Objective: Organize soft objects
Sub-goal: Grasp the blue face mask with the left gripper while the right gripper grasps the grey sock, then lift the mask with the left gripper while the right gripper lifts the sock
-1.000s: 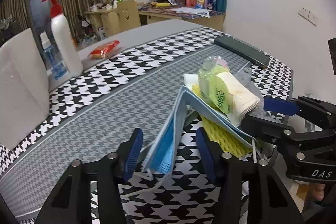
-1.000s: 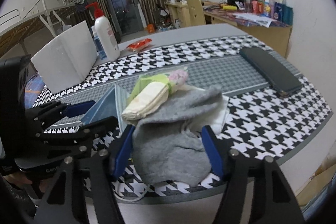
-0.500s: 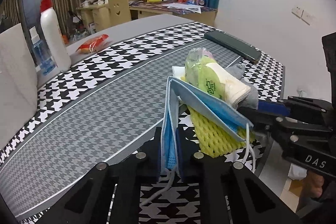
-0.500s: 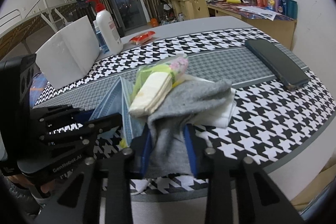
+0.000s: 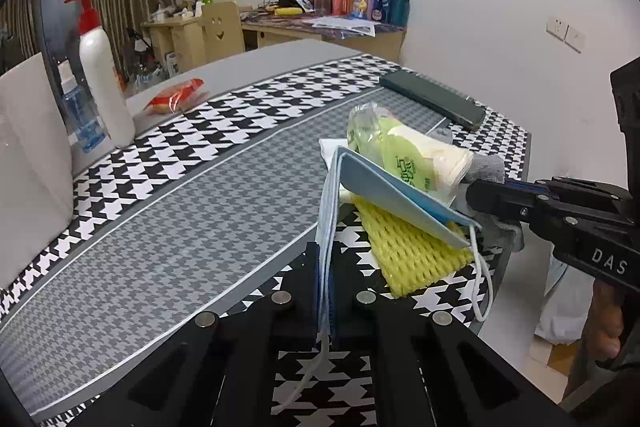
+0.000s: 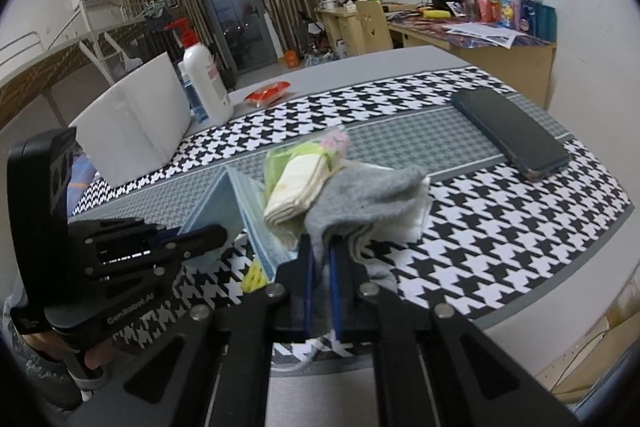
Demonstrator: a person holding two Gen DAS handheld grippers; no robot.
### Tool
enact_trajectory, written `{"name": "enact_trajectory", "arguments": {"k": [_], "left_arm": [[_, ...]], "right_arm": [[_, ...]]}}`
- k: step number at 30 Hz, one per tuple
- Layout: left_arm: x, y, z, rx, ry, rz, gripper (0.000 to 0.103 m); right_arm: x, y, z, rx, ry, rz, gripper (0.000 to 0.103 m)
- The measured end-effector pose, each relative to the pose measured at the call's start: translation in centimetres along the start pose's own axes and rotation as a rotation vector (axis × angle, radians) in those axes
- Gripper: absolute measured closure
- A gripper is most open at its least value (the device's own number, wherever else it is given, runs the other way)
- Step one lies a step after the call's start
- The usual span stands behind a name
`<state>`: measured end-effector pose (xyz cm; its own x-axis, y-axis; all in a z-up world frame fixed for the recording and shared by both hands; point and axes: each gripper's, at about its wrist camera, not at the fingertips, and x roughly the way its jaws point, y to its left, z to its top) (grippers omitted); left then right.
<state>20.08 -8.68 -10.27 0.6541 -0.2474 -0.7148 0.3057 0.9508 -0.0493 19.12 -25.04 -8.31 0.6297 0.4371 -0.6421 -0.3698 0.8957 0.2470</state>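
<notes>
The pile of soft things sits at the near edge of the table (image 5: 168, 227), centre right in the left wrist view and centre in the right wrist view. The left gripper (image 5: 326, 291) has just been closing and its jaws are now clamped on the lower edge of the blue mask (image 5: 384, 191), which stands up from them as a folded sheet, an ear loop dangling below. The right gripper (image 6: 320, 283) has likewise just been closing; its jaws pinch the near hem of the grey sock (image 6: 368, 199), with the cloth bunched between them.

On the mask and sock leans the tissue pack (image 5: 408, 155), and under them lie the yellow foam net (image 5: 412, 251) and a white cloth (image 6: 416, 215).

All of this looks light and limp. The mask is thin and will probably fold or swing when lifted, and its loops could snag on the net. The sock will likely stretch and sag, so a grip on a doubled edge, as now, seems better than on a single layer. The tissue pack is wrapped in slick film and rests loosely; I judge it may slide off if either piece is pulled out fast. It would be best taken across its middle. The foam net crushes easily and wants only a gentle pinch at one end.
</notes>
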Motion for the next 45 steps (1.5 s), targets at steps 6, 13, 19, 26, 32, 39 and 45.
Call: {"name": "enact_trajectory", "arguments": {"k": [6, 13, 19, 26, 32, 39, 45], "left_arm": [[-1.7, 0.1, 0.2, -0.003, -0.036, 0.01, 0.1], [-4.7, -0.6, 0.5, 0.016, -0.117, 0.01, 0.1], [-7.2, -0.4, 0.4, -0.006, -0.18, 0.012, 0.1], [-9.9, 0.2, -0.1, -0.023, -0.25, 0.06, 0.1], [-11.5, 0.8, -0.5, -0.032, -0.28, 0.08, 0.1], [-13.1, 1.5, -1.0, -0.042, -0.311, 0.105, 0.1], [-14.3, 1.9, -1.1, -0.055, -0.332, 0.138, 0.1]], "right_arm": [[-0.5, -0.1, 0.2, 0.008, -0.013, -0.003, 0.093], [-1.8, 0.5, 0.6, -0.006, -0.063, 0.0, 0.094], [-3.6, 1.3, 1.1, -0.022, -0.116, -0.008, 0.094], [-5.8, 2.6, 1.6, -0.056, -0.18, -0.019, 0.094], [-6.6, 3.5, 1.4, -0.071, -0.201, -0.019, 0.094], [-7.2, 4.8, 1.4, -0.105, -0.222, -0.007, 0.094], [-7.5, 5.8, 1.5, -0.124, -0.241, 0.009, 0.094]]}}
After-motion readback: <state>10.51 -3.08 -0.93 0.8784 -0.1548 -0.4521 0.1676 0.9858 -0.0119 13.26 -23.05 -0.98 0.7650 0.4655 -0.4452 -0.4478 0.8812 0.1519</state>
